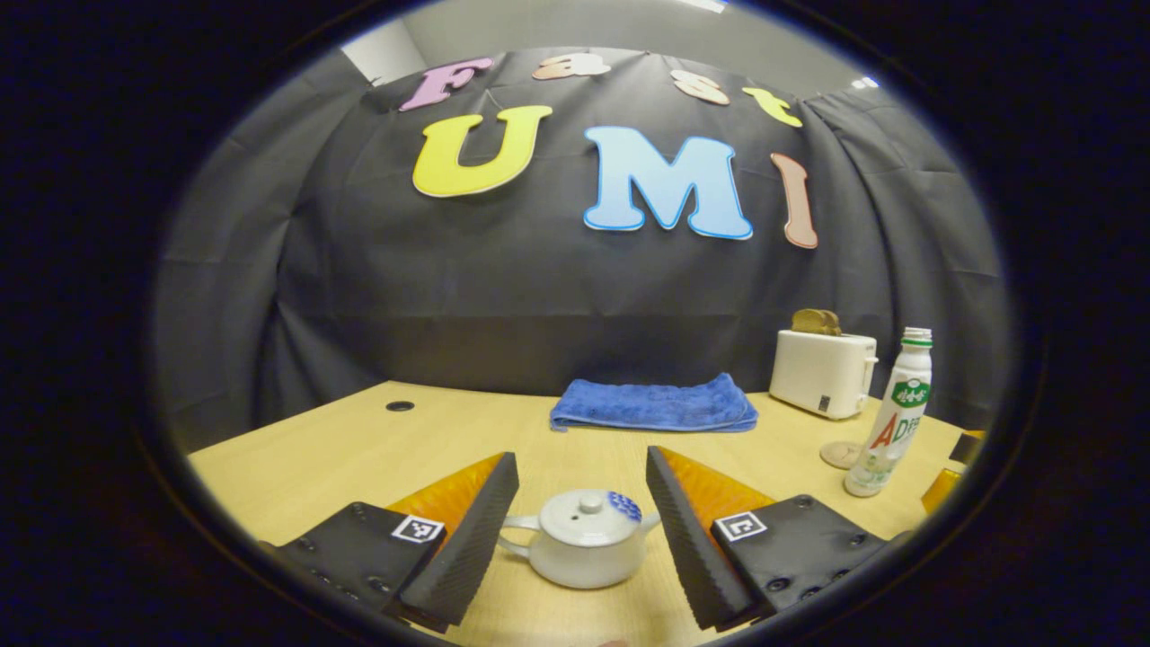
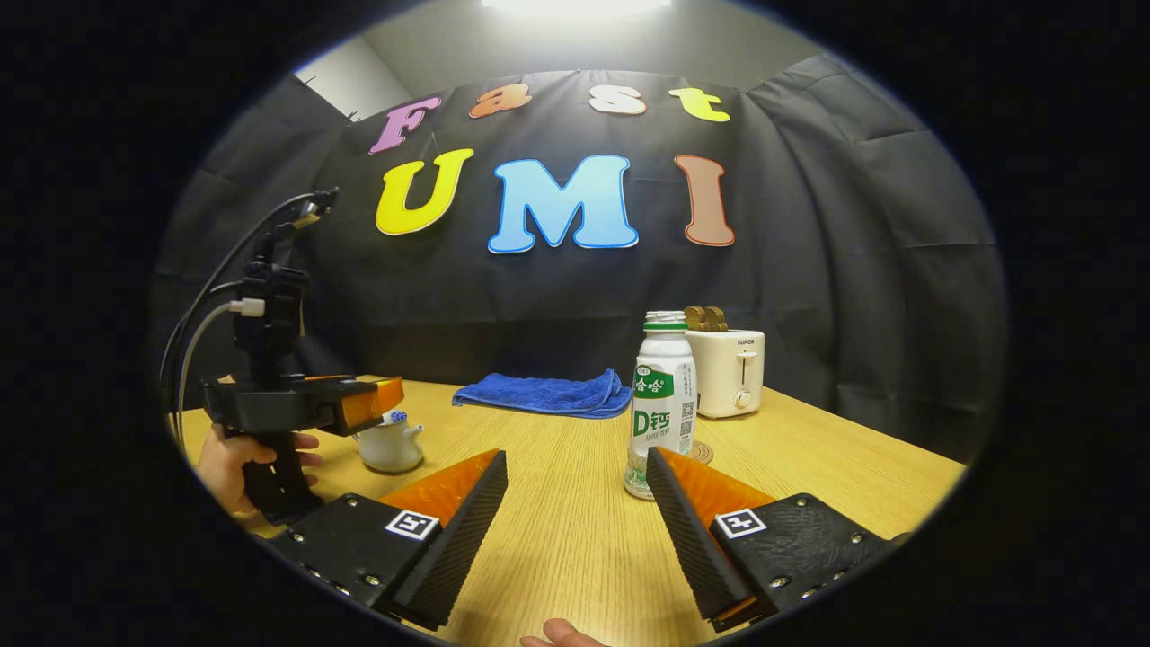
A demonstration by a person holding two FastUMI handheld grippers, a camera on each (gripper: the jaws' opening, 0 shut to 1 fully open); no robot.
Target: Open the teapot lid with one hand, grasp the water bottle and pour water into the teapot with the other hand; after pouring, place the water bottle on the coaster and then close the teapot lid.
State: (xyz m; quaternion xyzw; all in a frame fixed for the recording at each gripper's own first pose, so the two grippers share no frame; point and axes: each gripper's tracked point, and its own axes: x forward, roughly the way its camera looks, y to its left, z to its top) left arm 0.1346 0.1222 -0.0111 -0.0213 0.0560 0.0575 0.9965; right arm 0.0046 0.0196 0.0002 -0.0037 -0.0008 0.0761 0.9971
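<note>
At the bottom of the left gripper view, the left gripper (image 1: 582, 526) framed the lidded teapot (image 1: 582, 539) between released jaws, apart from it. In the right gripper view, the right gripper (image 2: 575, 517), jaws released, stood near the water bottle (image 2: 663, 404) at centre; coaster (image 2: 699, 452), toaster (image 2: 726, 370) and blue towel (image 2: 544, 394) lay beyond on the desk (image 2: 575, 539).

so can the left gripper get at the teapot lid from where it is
Probably yes. The left gripper is open, with the teapot centred between its fingers, lid on, and nothing lies between them. The blue towel sits farther back.
</note>
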